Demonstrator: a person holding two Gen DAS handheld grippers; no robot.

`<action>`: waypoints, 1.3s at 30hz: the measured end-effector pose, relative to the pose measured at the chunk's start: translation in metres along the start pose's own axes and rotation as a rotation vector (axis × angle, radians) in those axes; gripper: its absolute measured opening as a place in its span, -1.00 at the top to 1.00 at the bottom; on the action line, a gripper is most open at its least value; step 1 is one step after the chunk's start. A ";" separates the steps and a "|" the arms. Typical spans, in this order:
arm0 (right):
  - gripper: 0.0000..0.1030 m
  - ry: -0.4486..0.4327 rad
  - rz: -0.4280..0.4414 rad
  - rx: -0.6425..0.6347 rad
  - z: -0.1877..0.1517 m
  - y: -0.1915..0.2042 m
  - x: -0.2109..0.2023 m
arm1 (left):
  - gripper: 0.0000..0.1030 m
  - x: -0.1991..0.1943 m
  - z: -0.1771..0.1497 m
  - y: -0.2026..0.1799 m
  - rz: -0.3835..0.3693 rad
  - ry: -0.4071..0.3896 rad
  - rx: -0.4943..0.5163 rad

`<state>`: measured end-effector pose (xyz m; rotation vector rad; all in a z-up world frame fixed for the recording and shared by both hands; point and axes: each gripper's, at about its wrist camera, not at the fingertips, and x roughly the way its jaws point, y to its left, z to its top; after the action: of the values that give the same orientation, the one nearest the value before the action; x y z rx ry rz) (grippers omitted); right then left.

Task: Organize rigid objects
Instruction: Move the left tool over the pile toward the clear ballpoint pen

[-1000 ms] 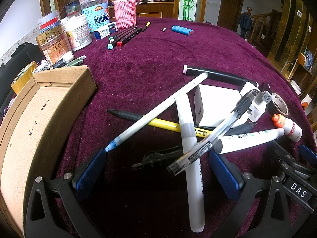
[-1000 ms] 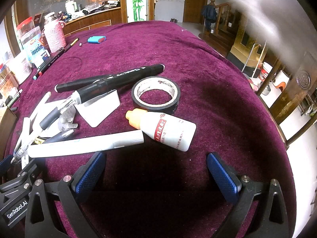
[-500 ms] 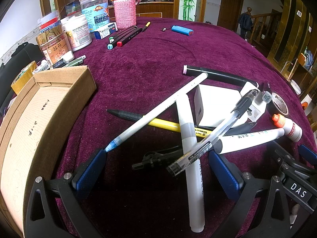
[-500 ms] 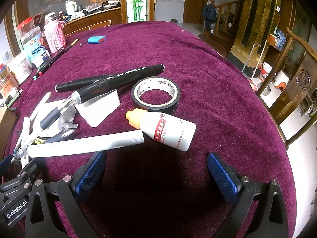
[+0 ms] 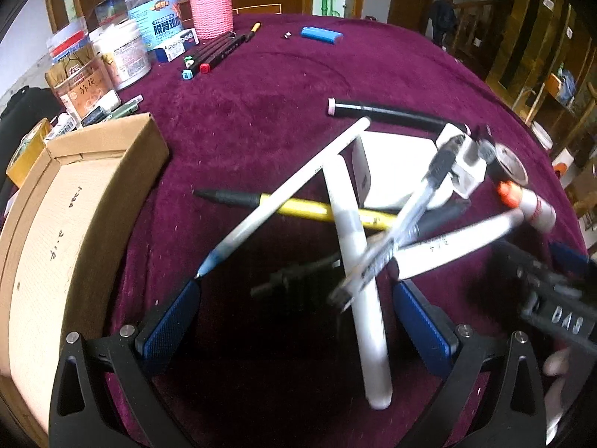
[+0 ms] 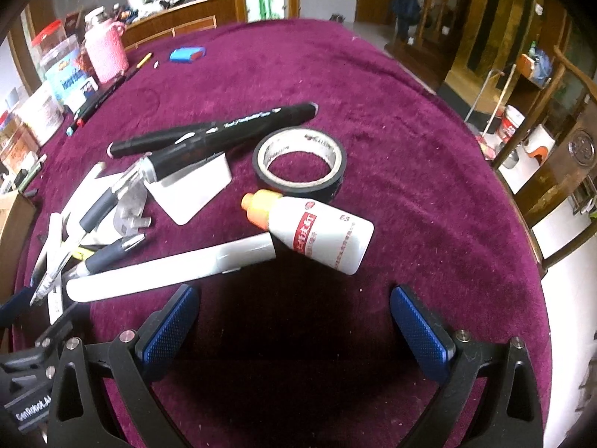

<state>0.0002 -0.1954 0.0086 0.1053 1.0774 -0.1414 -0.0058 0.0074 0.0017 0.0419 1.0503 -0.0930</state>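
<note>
Both grippers' ribbed blue fingers (image 5: 175, 321) (image 6: 421, 324) spread, empty, over plush velvet tablecloth (image 6: 410, 142)

Black tongs (image 6: 291, 321), blue ribbed pads (image 6: 169, 326)

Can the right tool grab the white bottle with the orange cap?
Probably yes. The right tool is open, the white bottle lies on the cloth just ahead, and nothing lies on it; only a white marker touches its neck.

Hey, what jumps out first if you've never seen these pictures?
A tangle of crossed pens and markers on the purple tablecloth, ahead of the open left gripper. Ahead of the open right gripper lie a white bottle and black tape roll.
</note>
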 end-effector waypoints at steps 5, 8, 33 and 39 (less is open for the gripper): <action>-0.98 -0.036 -0.029 0.013 -0.008 0.003 -0.003 | -1.00 -0.002 -0.004 -0.004 0.016 -0.024 0.002; -0.98 -0.053 -0.046 0.008 -0.011 0.004 -0.006 | -1.00 -0.004 -0.008 -0.005 0.020 -0.033 -0.005; -0.98 -0.465 0.015 0.131 -0.059 -0.025 -0.109 | -1.00 -0.085 -0.024 0.037 -0.133 -0.197 -0.057; -0.98 -0.433 0.023 0.121 -0.055 -0.030 -0.097 | -1.00 -0.090 -0.029 0.056 -0.111 -0.196 -0.090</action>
<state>-0.0975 -0.2101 0.0682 0.1867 0.6357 -0.1982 -0.0698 0.0701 0.0652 -0.1053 0.8591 -0.1474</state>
